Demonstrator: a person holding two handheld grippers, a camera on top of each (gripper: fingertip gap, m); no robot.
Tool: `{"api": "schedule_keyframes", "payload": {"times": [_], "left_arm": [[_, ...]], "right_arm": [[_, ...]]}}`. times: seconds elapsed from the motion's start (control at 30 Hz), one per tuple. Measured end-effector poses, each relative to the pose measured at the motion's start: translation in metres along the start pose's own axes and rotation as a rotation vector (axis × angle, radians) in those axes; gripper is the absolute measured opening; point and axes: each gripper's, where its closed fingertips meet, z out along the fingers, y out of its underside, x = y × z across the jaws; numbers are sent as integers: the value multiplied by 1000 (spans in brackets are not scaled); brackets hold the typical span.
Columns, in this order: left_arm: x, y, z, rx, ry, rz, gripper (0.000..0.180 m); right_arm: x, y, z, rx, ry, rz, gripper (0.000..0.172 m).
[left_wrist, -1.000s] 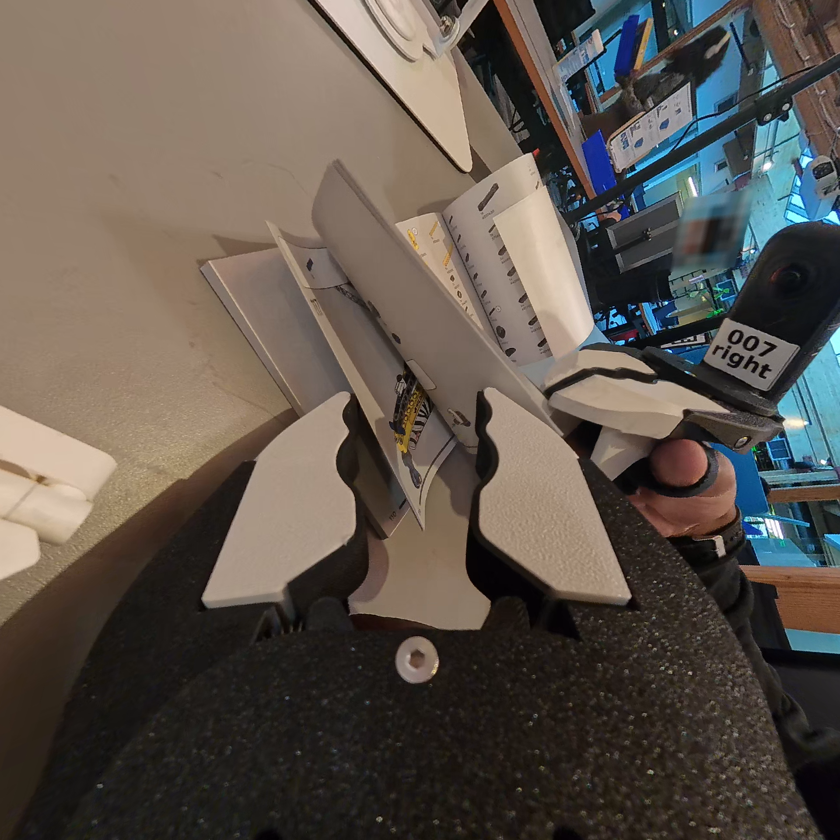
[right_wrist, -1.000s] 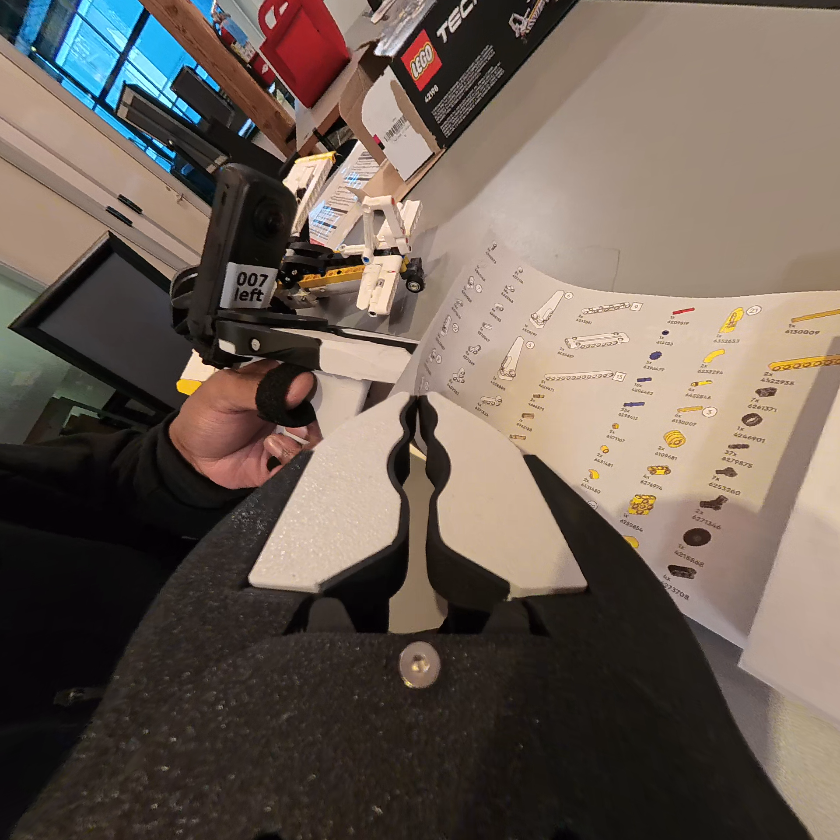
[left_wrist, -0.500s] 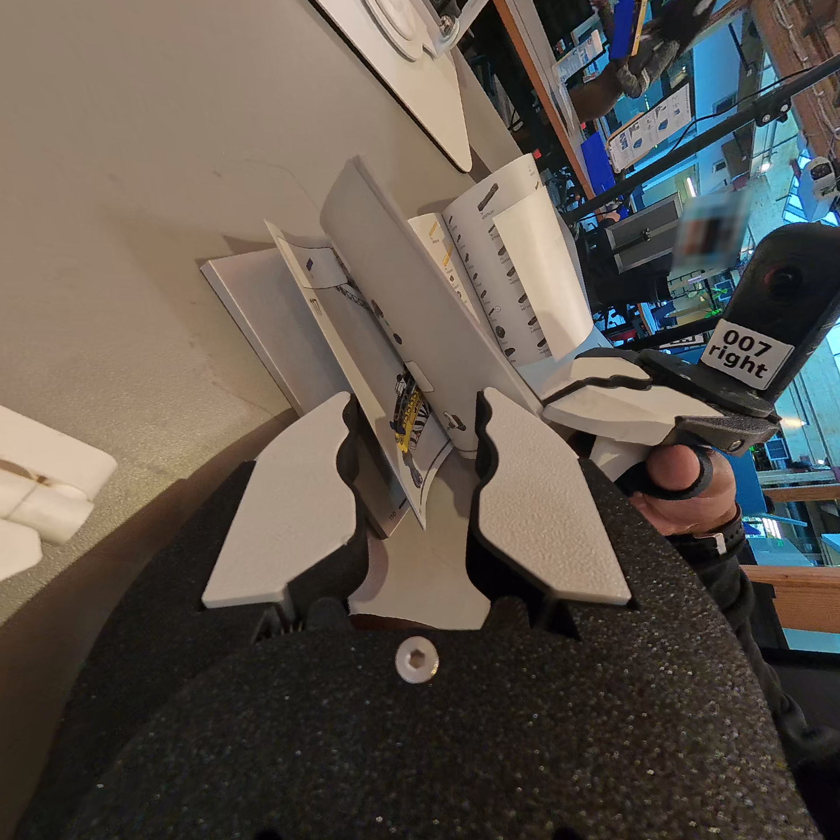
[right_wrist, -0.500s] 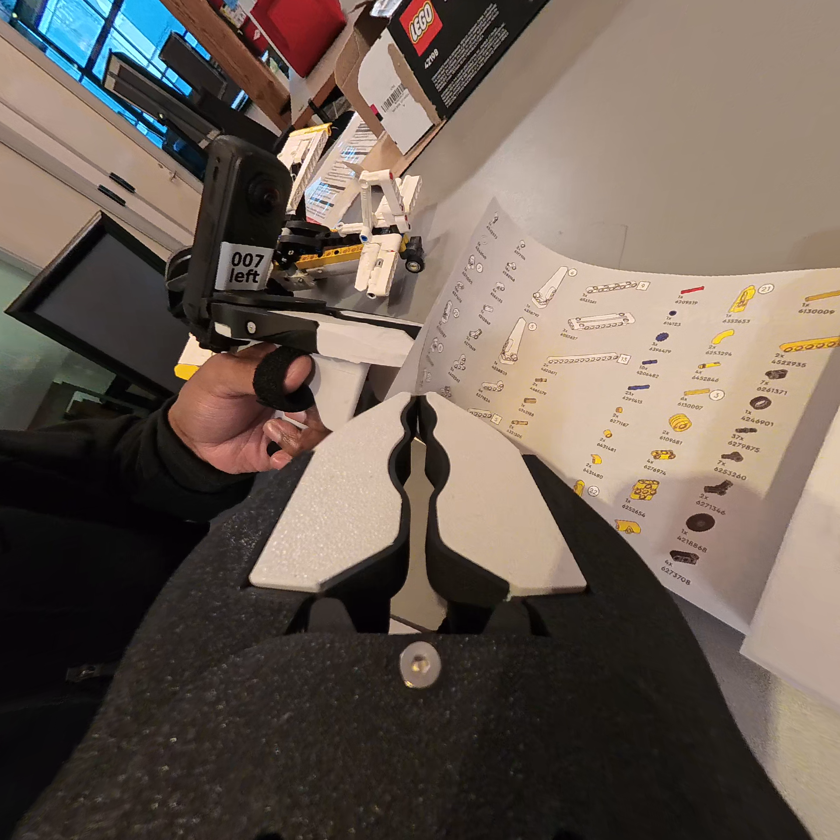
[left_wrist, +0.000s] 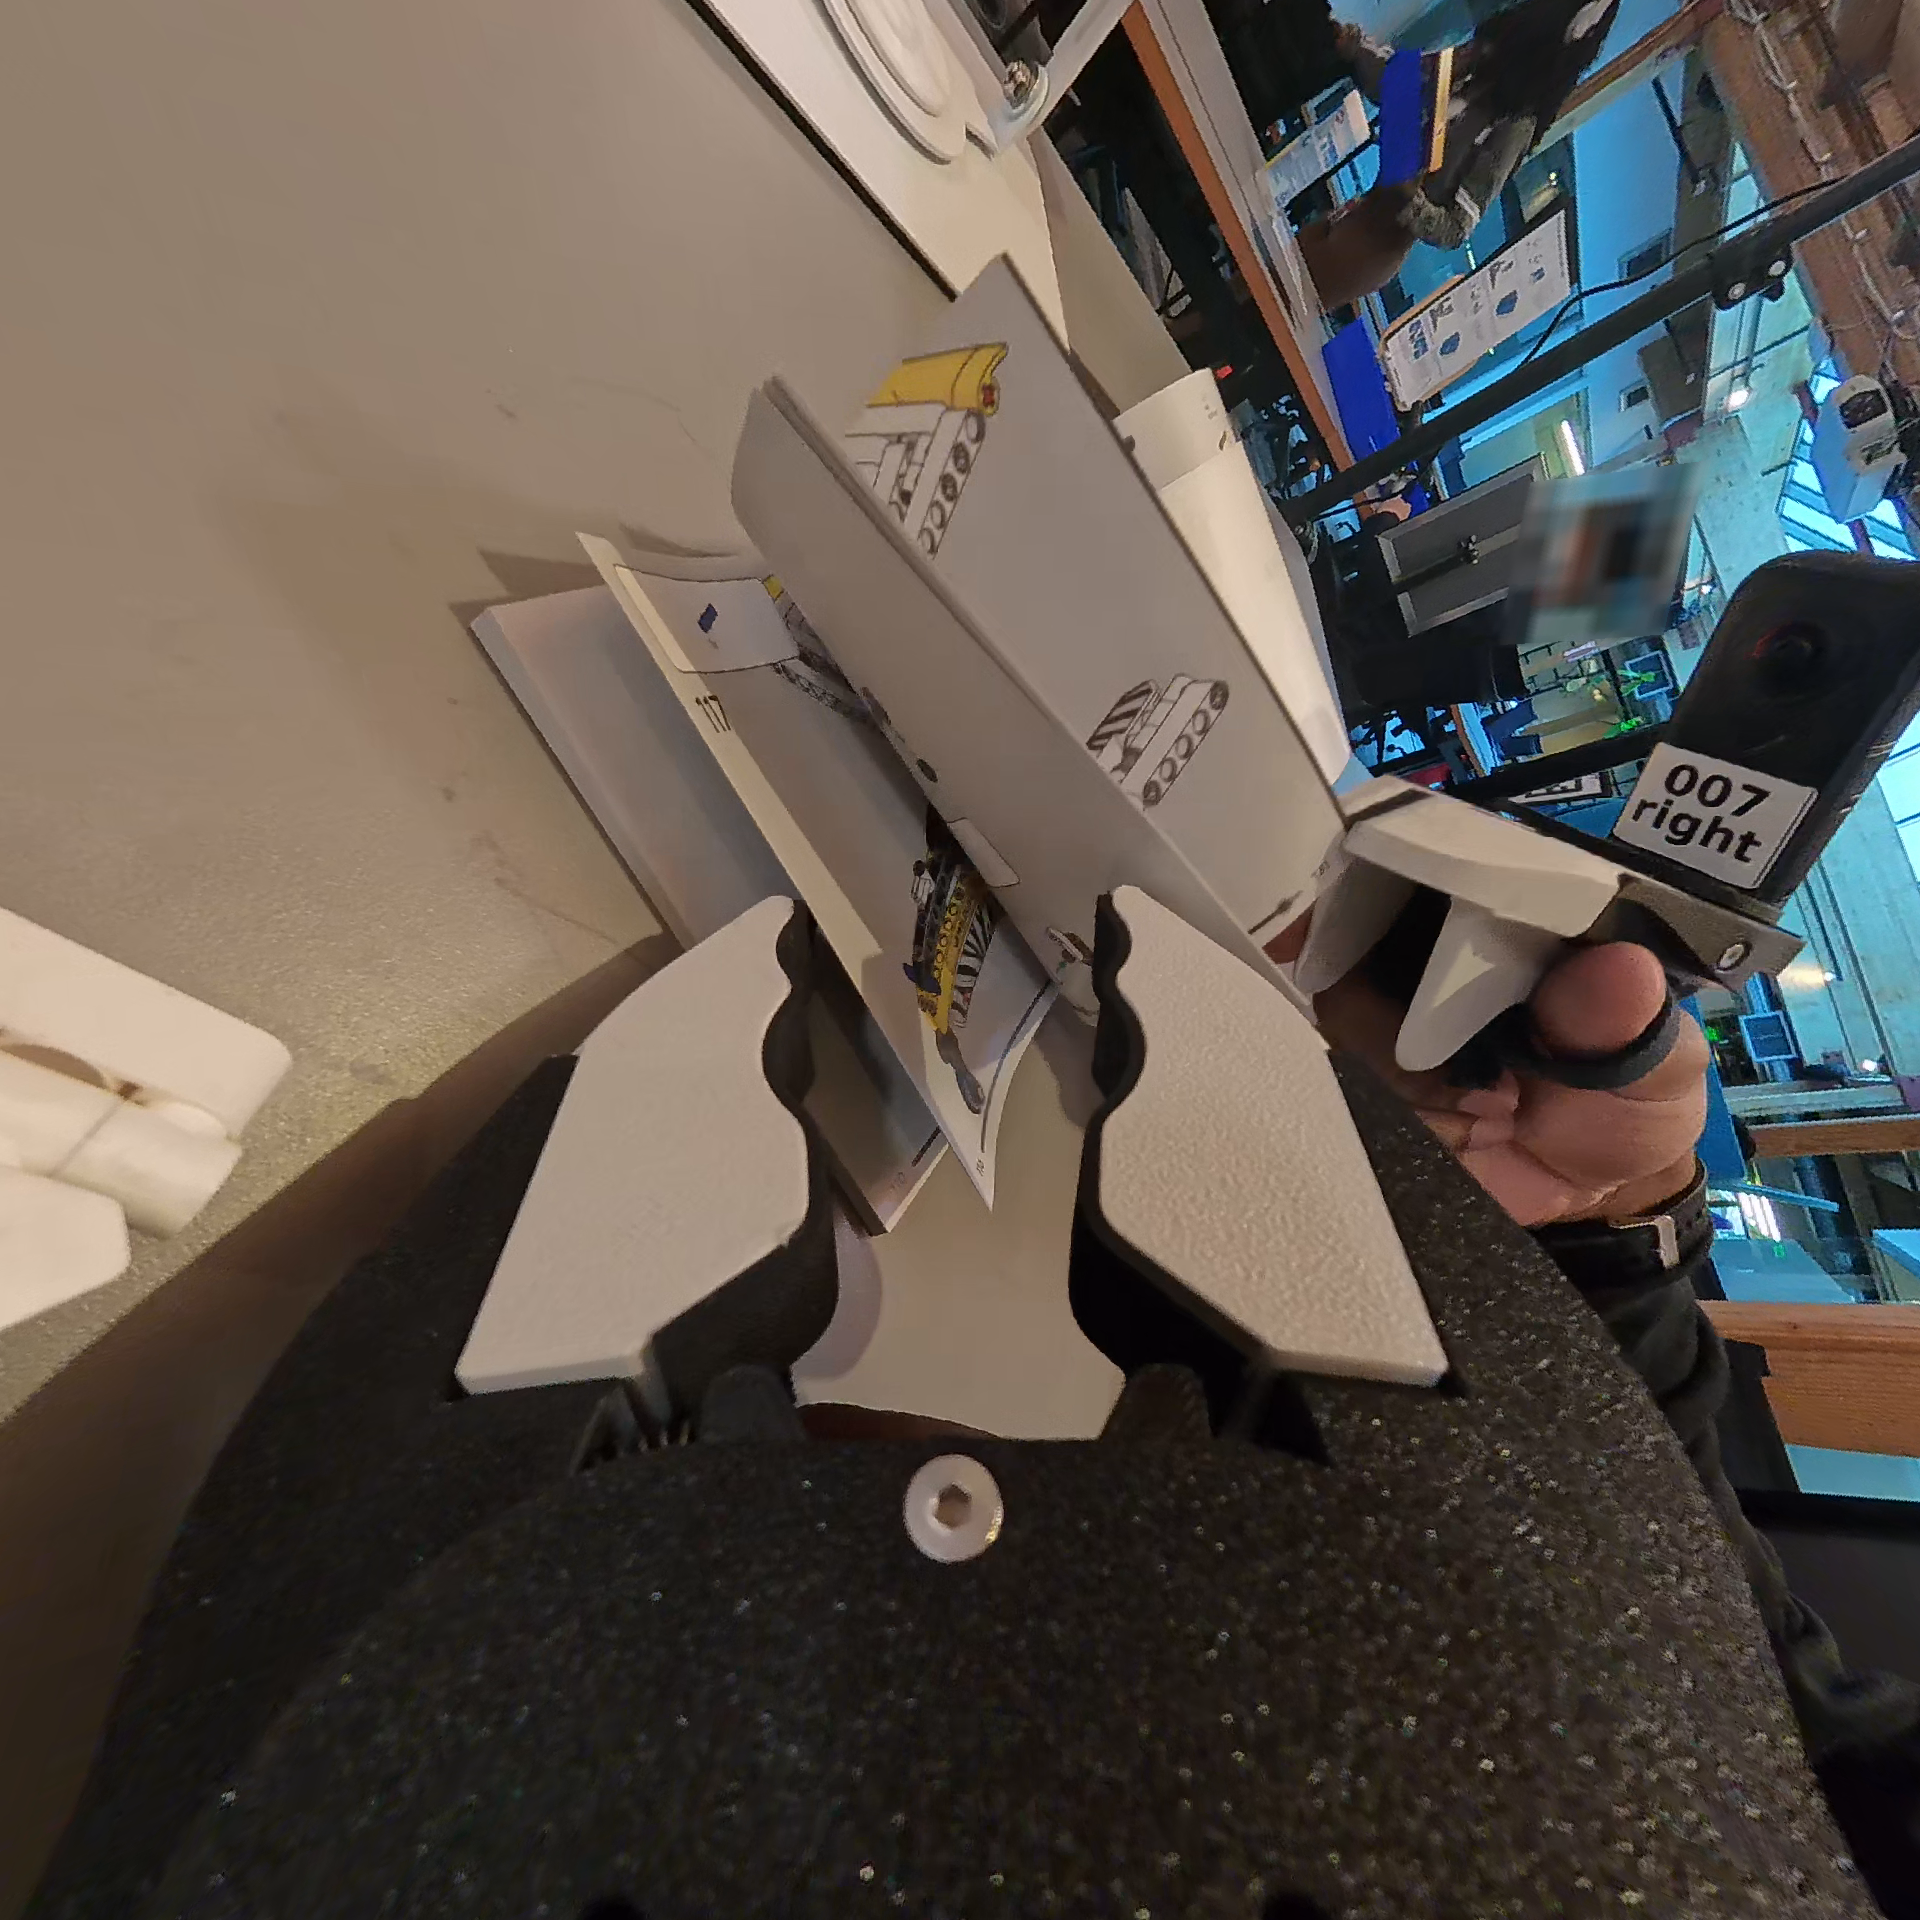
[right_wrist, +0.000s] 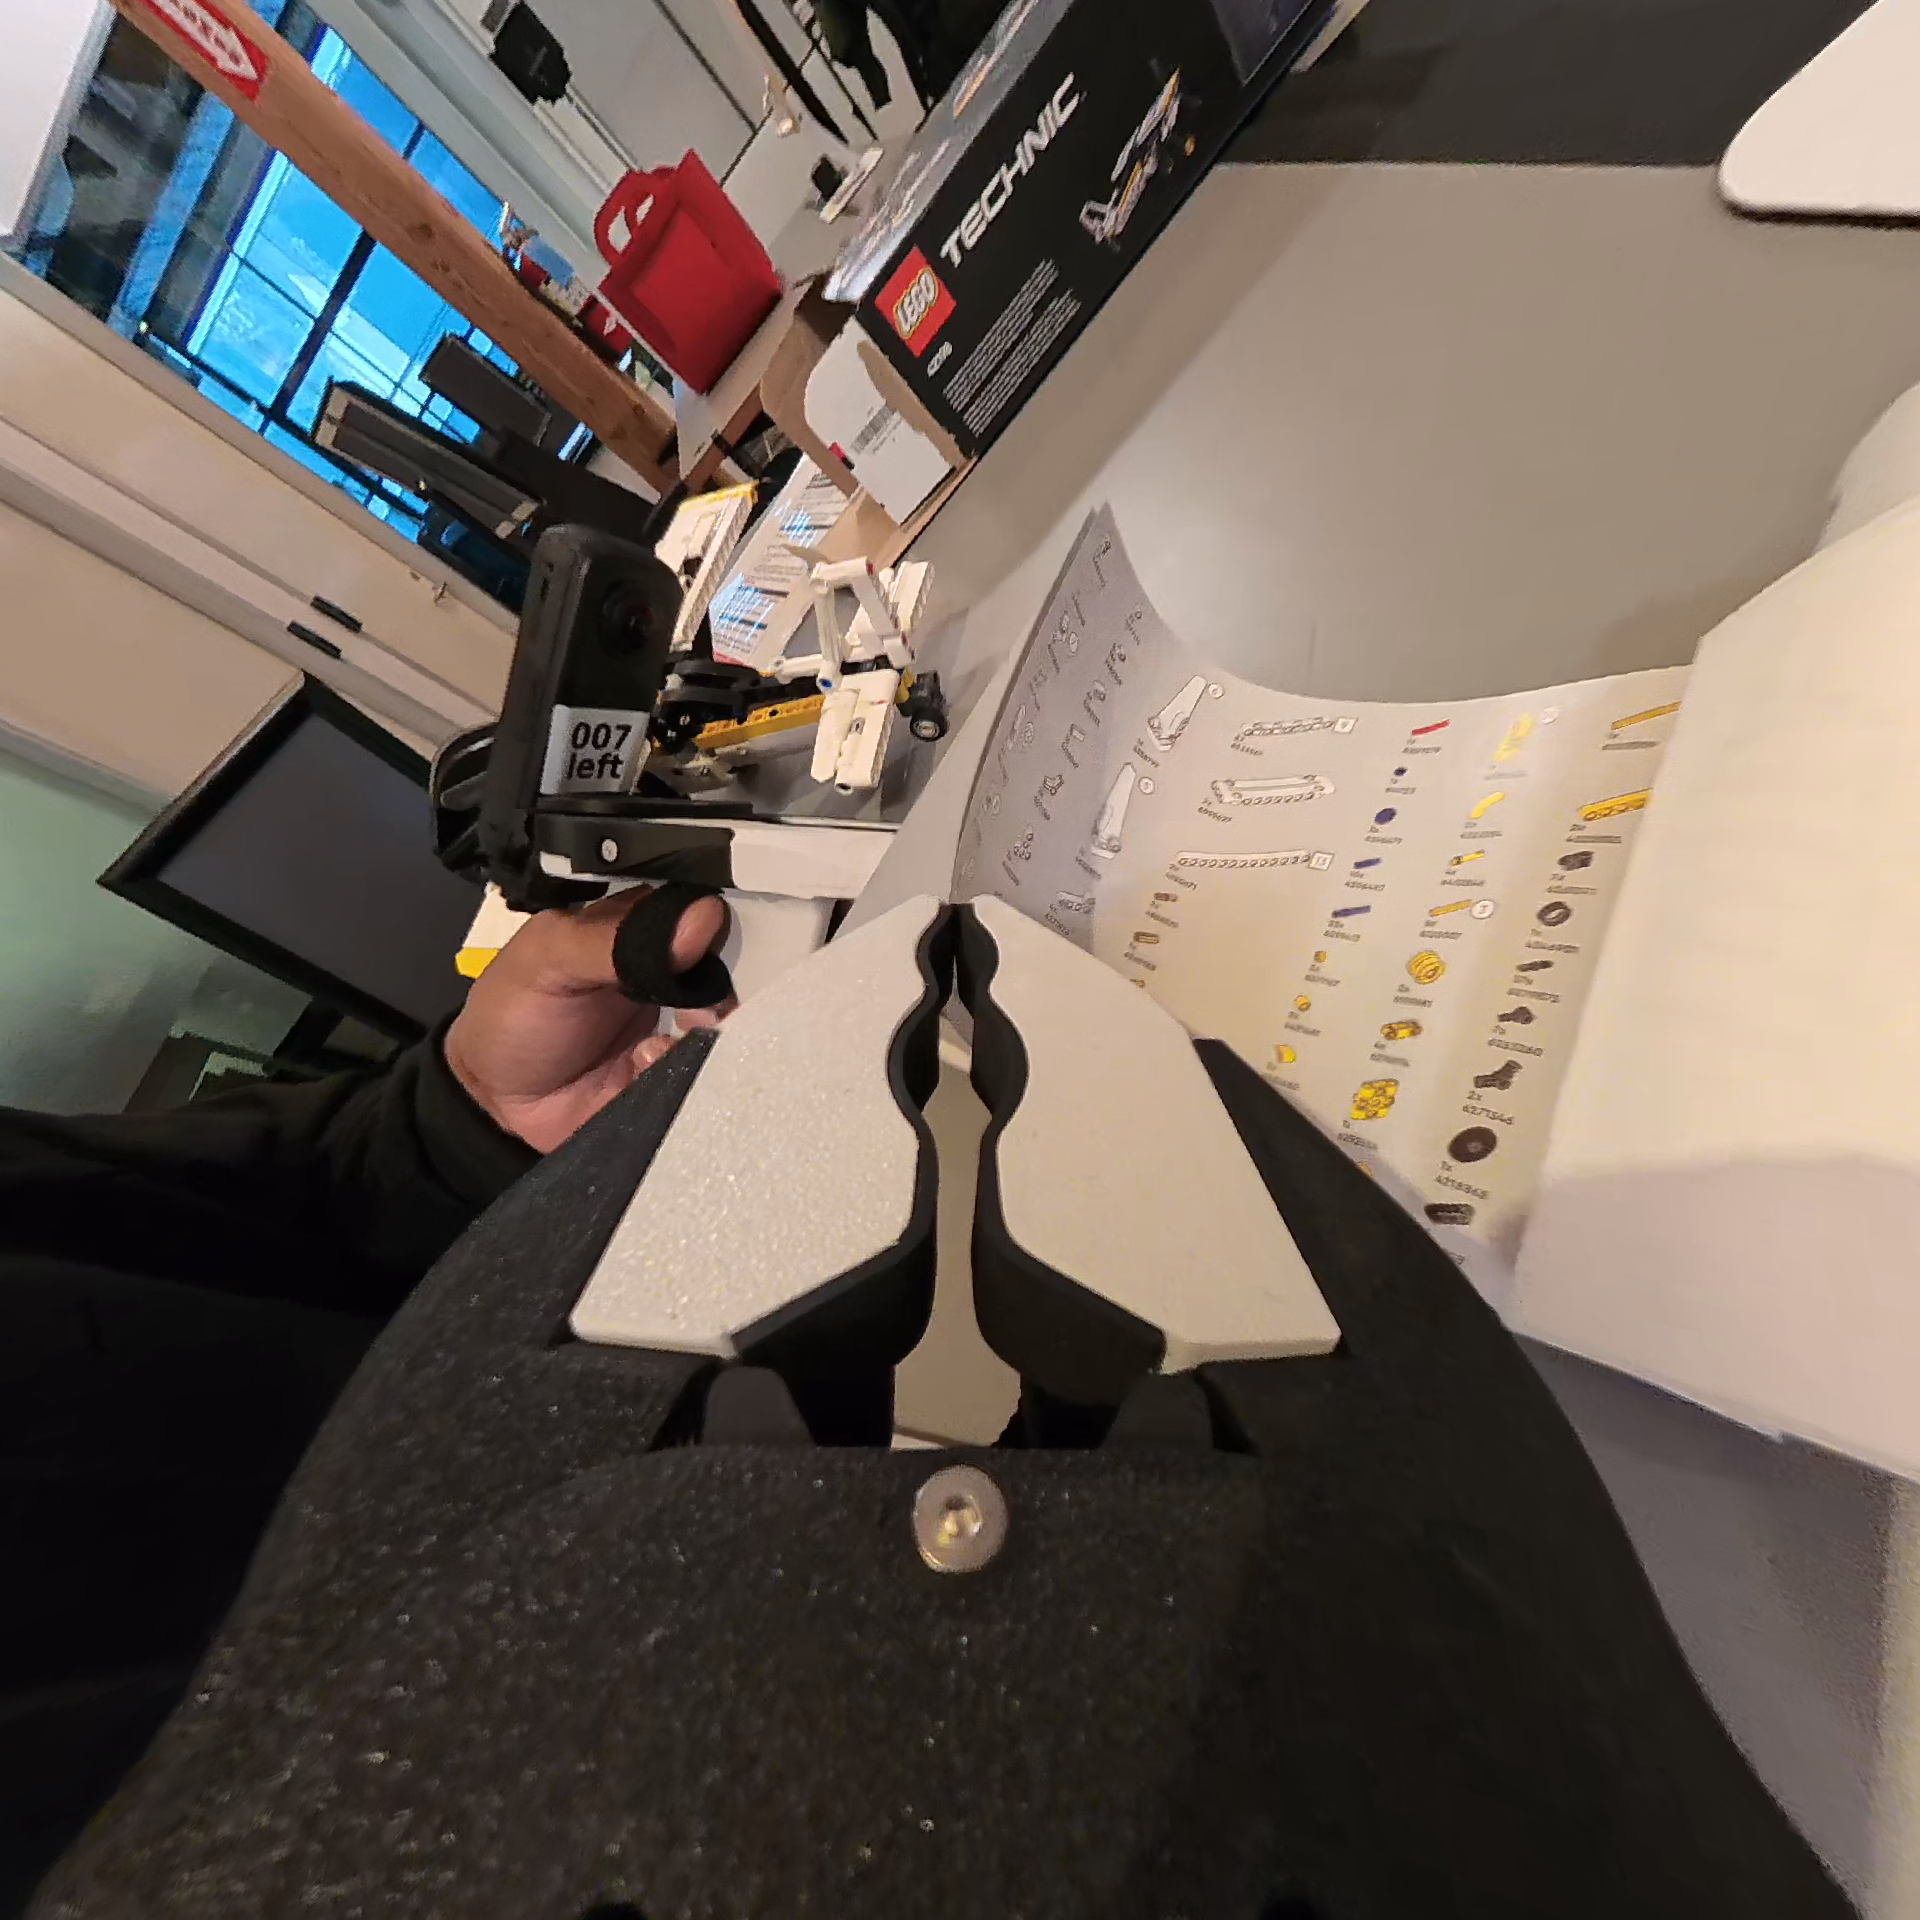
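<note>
Left wrist view: the left gripper (left_wrist: 940, 997) stands apart around the booklet (left_wrist: 831, 831) on the table (left_wrist: 312, 312), pads not pressing.

Right wrist view: the right gripper (right_wrist: 954, 925) is clamped on a lifted page (right_wrist: 1299, 883).

black toy box (right_wrist: 1039, 239) | red bag (right_wrist: 691, 275) | white-yellow brick model (right_wrist: 831, 686) | dark monitor (right_wrist: 301, 862)

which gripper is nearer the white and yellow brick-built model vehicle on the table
Left. The left gripper sits just in front of the white and yellow brick-built model vehicle; the right gripper is farther back, by the open instruction booklet.
</note>
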Motion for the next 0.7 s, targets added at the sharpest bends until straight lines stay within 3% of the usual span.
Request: {"api": "schedule_keyframes", "payload": {"times": [0.7], "left_arm": [[24,-8,-5,46,133,-16,58]], "right_arm": [[5,-23,-18,152,-51,130,0]]}}
